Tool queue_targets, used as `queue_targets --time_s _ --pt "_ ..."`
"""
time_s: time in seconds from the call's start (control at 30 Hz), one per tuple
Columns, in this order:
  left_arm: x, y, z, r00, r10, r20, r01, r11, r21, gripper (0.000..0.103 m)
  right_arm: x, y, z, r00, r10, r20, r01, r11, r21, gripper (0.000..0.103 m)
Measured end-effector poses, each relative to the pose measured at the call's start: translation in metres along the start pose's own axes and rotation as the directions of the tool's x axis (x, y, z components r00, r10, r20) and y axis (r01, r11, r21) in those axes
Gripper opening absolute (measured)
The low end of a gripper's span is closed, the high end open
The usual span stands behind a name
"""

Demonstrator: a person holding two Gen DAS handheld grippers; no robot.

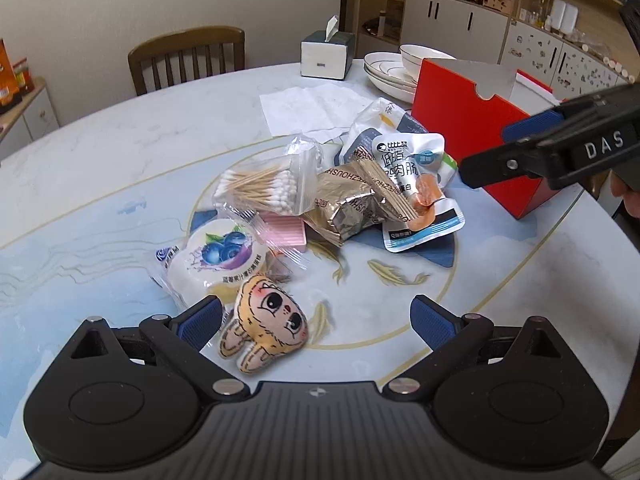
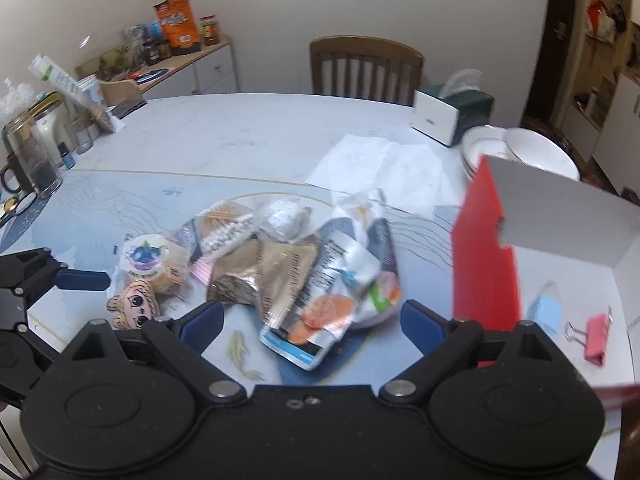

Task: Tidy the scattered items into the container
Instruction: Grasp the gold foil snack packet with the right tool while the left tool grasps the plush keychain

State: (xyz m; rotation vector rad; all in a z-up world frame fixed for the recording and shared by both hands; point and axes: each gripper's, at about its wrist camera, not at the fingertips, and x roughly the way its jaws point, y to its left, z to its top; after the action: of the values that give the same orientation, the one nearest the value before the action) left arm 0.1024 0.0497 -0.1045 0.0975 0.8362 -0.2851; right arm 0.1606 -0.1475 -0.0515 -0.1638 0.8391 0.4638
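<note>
Progress is looking small to me so far. In the right wrist view the red box is standing open at the right side of the table, and inside it I am seeing only a pink binder clip and a small light blue item. Most of the things are still lying in a heap at the middle of the table, well apart from the box opening: the bag of cotton swabs, the gold foil packet, the sausage pouch, the blueberry snack, a pink flat piece under them, and the little plush doll nearest to me.

I am holding the left gripper low over the doll, jaws spread wide and gripping nothing; the doll is lying just beside the left finger. The right gripper is hovering near the sausage pouch, beside the box wall, its jaws also spread and empty. I am judging that nearly the whole heap is still waiting to go in.
</note>
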Motion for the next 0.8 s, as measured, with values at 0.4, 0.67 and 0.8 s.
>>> queue_targets --time_s 0.4,0.67,0.8 --pt "0.007 0.003 -0.009 1.000 0.020 0.023 -0.021 0.999 0.048 0.101 0.038 0.031 0.010 0.998 0.014 -0.056 -0.020 0.994 -0.104 0.091" --pt "0.012 0.000 -0.011 0.999 0.024 0.029 -0.027 0.996 0.081 0.100 0.057 0.043 0.018 0.997 0.012 -0.070 -0.025 0.981 -0.194 0.088" --pt "0.015 -0.004 -0.010 0.999 0.030 0.038 -0.033 0.994 0.106 0.100 0.069 0.048 0.022 0.996 0.013 -0.088 -0.033 0.974 -0.225 0.088"
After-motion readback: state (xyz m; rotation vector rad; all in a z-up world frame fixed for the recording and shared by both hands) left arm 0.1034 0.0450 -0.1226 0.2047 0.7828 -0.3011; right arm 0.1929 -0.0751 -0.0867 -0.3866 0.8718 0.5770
